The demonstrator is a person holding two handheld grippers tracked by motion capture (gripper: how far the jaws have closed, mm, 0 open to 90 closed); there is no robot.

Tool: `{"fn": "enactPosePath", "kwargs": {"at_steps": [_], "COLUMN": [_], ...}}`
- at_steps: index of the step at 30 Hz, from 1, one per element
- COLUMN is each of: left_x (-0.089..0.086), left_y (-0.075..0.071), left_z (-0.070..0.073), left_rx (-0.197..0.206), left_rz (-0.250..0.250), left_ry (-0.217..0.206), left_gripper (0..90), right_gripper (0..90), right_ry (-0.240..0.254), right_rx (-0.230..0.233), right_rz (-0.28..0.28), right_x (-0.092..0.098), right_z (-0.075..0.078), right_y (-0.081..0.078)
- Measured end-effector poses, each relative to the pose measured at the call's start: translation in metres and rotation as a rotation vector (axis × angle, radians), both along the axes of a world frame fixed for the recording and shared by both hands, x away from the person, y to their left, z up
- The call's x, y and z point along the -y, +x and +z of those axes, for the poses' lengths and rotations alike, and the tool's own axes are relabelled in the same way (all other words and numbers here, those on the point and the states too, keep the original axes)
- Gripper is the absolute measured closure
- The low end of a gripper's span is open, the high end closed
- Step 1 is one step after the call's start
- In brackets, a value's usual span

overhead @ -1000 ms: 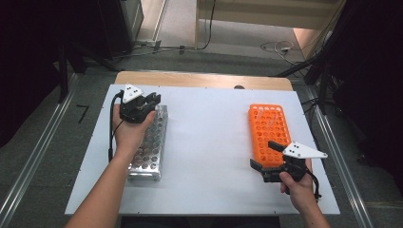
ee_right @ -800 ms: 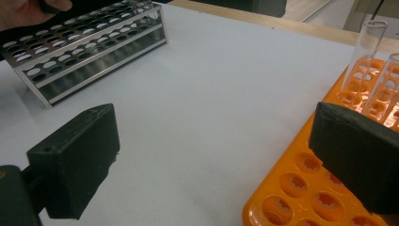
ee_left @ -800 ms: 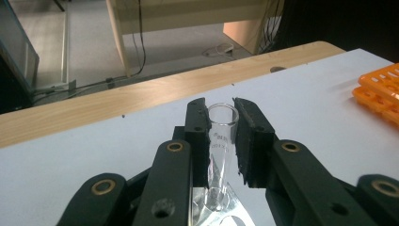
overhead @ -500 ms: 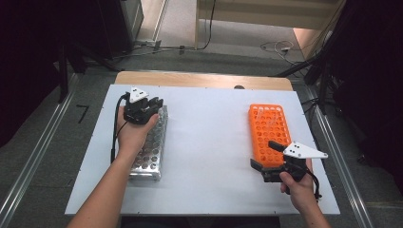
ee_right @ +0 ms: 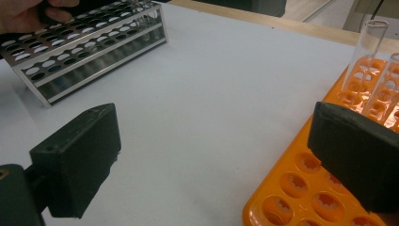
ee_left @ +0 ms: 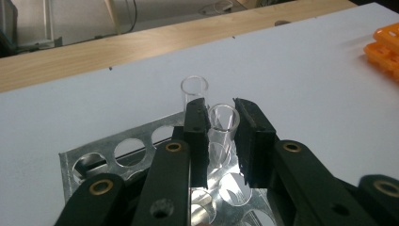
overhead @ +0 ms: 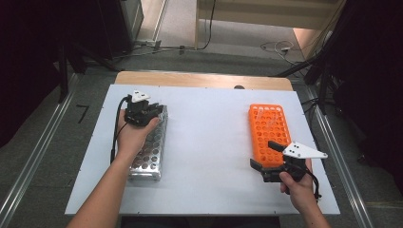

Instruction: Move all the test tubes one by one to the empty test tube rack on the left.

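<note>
Left gripper view: left gripper (ee_left: 221,136) clamped on glass tube (ee_left: 223,123) in metal rack (ee_left: 117,153); next, lift straight up. Right gripper (ee_right: 211,155) jaws apart.

left gripper (ee_left: 221,136): black two-jaw body, brass rivets on arms, grey three-cornered top plate, black trailing cable
right gripper (ee_right: 211,165): black blocky jaws, same grey plate, black cable
forearms: bare, no sleeves

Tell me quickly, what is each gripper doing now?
Left gripper: closed on a glass tube in the metal rack.
Right gripper: open, holding nothing.
</note>
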State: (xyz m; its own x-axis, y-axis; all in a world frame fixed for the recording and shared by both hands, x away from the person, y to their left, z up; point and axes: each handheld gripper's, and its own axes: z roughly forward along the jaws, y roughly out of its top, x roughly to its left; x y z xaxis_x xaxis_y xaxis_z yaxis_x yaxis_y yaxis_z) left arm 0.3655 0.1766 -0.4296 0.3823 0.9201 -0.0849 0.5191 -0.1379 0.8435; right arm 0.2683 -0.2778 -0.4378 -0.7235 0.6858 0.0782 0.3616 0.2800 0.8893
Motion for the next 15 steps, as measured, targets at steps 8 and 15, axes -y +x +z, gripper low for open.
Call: {"fn": "enactPosePath", "kwargs": {"at_steps": [8, 15], "left_x": [-0.002, 0.001], "left_y": [-0.003, -0.018], "left_z": [0.004, 0.010], "left_rx": [0.004, 0.031], "left_rz": [-0.009, -0.019], "left_ry": [-0.032, -0.065], "left_gripper": [65.5, 38.3], "right_gripper": [1.6, 2.1], "right_ry": [0.001, 0.009], "right_rx": [-0.004, -0.001], "right_rz": [-0.002, -0.010], "right_x": [0.001, 0.005], "right_z": [-0.001, 0.000], "right_y": [0.001, 0.002]}}
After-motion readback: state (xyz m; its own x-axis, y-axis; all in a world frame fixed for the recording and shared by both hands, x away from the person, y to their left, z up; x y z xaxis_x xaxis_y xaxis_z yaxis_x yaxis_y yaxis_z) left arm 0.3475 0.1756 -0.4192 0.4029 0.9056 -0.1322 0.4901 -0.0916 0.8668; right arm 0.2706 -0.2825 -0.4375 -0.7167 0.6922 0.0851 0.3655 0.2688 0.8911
